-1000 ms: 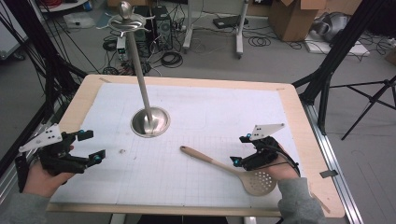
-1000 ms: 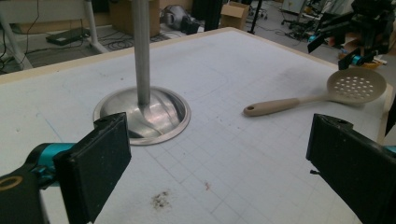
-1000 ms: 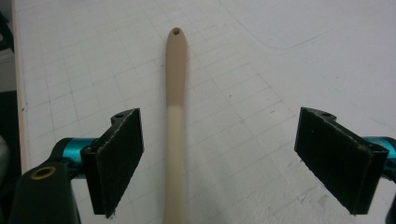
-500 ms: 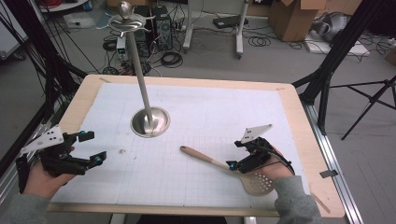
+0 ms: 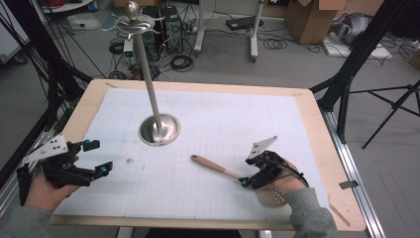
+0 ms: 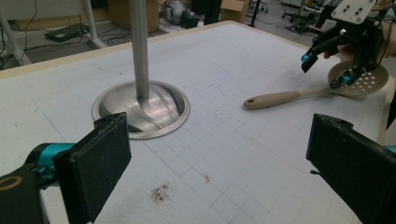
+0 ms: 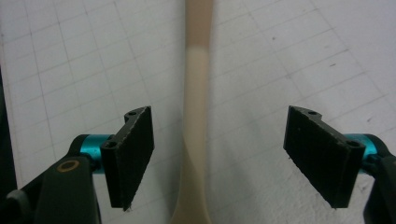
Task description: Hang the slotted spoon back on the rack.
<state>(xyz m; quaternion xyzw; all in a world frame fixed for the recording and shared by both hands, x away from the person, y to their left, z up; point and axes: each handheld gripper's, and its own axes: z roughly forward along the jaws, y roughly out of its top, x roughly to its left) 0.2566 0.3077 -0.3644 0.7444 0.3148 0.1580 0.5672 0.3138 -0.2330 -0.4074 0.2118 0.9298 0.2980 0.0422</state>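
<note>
Straddling the smooth beige skimmer handle, matte black tool pads apart.

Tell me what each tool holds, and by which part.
Nothing is held. The right tool straddles the slotted spoon's neck, pads apart from it; the left tool is open.

Even, fairly bright room light falls from above on the white counter, with no hard glare on the mat. The steel stand base carries soft reflections and streaks of shine. Shadows near that base are faint and diffuse. In the right gripper view the spoon handle is soft and out of focus, casting a dim shadow. The high view is slightly grainy, its lines bowing outward away from the base
</note>
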